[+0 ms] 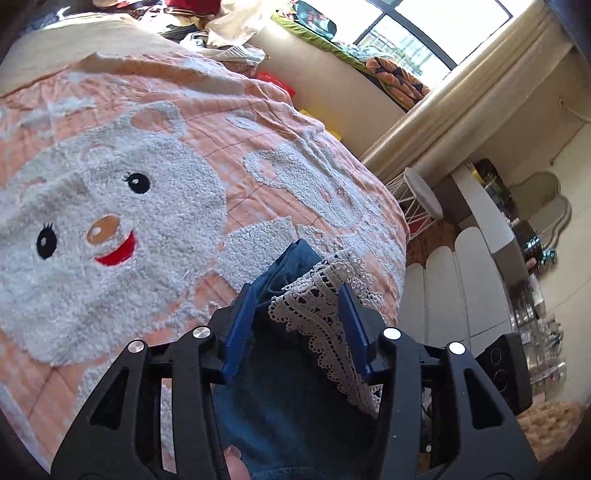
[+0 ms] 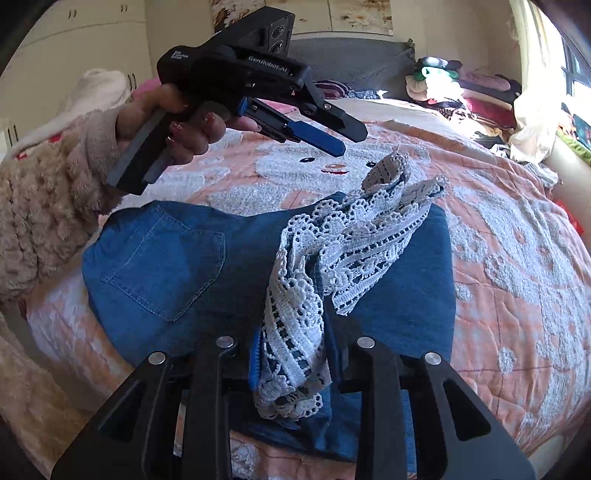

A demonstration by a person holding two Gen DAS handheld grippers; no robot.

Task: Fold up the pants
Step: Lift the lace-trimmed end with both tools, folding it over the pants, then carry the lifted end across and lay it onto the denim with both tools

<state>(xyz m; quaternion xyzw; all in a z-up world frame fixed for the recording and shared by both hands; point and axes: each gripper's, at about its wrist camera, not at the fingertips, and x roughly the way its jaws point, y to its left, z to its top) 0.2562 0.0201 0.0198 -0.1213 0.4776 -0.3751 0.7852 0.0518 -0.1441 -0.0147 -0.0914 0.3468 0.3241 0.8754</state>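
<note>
Left wrist view: left gripper [image 1: 299, 291] is hovering over the bed, its blue-padded jaws standing apart. Blue denim pants [image 1: 280, 406] and their white lace trim [image 1: 314, 317] are showing through the gap, but whether the cloth is touching the pads is hard to tell from here. Pink bedspread [image 1: 110, 92] with a fluffy white bear face is spreading out beyond. Window [image 1: 424, 33] is letting bright light in at the far side.

Right wrist view: right gripper [image 2: 295, 328] is clamping a bunched strip of the lace hem, jaws pressed in on it from both sides. Pants are lying folded on the bedspread just ahead, back pocket [image 2: 170, 266] facing up on the left, lace legs lying doubled across the denim. A hand [image 2: 177, 122] in a fuzzy beige sleeve [image 2: 48, 229] is holding the left gripper above the pants, nothing hanging from it, tips pointing toward a raised peak of lace. Heaped clothes [image 2: 461, 88] are sitting at the head of the bed.
</note>
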